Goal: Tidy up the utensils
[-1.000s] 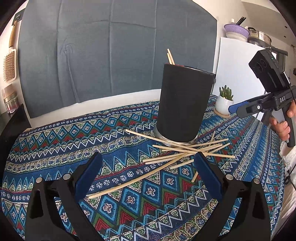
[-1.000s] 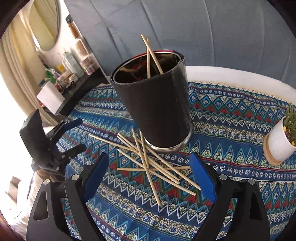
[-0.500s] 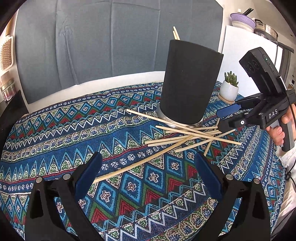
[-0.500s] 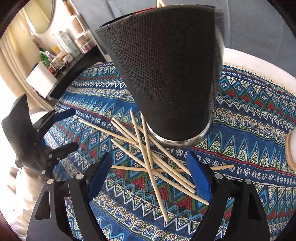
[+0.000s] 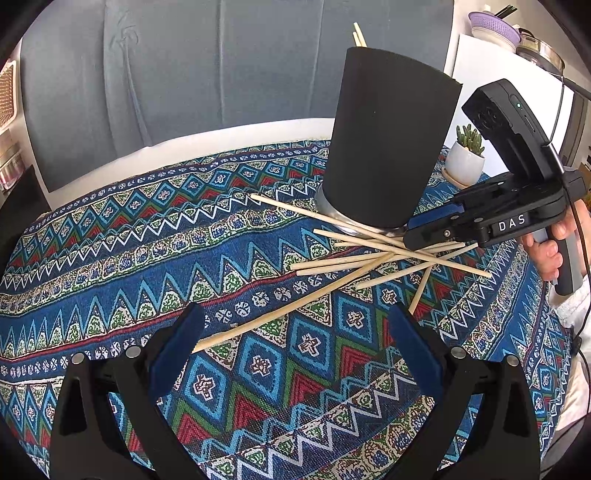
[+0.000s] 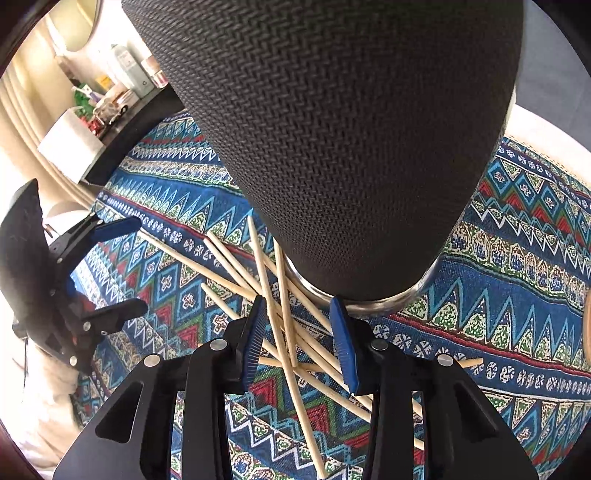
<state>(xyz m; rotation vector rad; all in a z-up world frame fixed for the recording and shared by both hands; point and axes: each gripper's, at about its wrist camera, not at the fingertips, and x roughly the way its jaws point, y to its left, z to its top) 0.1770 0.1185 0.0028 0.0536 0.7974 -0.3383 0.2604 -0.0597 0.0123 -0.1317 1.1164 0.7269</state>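
A tall black holder point(image 5: 388, 147) point(image 6: 332, 147) stands upright on the patterned tablecloth point(image 5: 147, 240), with two chopsticks point(image 5: 358, 35) poking out of its top. Several loose wooden chopsticks point(image 5: 369, 258) point(image 6: 284, 314) lie crossed at its base. My right gripper point(image 6: 297, 306) point(image 5: 417, 230) is down over that pile, right against the holder's foot. Its jaws are closing with several sticks between the blue pads, and gaps still show. My left gripper point(image 5: 295, 314) point(image 6: 138, 264) hovers open nearer the front. The end of one long chopstick point(image 5: 280, 314) lies by its left finger.
A small succulent in a white pot point(image 5: 465, 162) stands behind the holder to the right, before a white cabinet point(image 5: 476, 74). A grey cushion point(image 5: 221, 74) backs the table. A dark shelf with bottles point(image 6: 122, 96) stands off the table's far side.
My right gripper came down and in toward the holder's base, and its jaws narrowed around the crossed chopsticks. The left gripper stayed open and barely moved. The chopsticks have not shifted.
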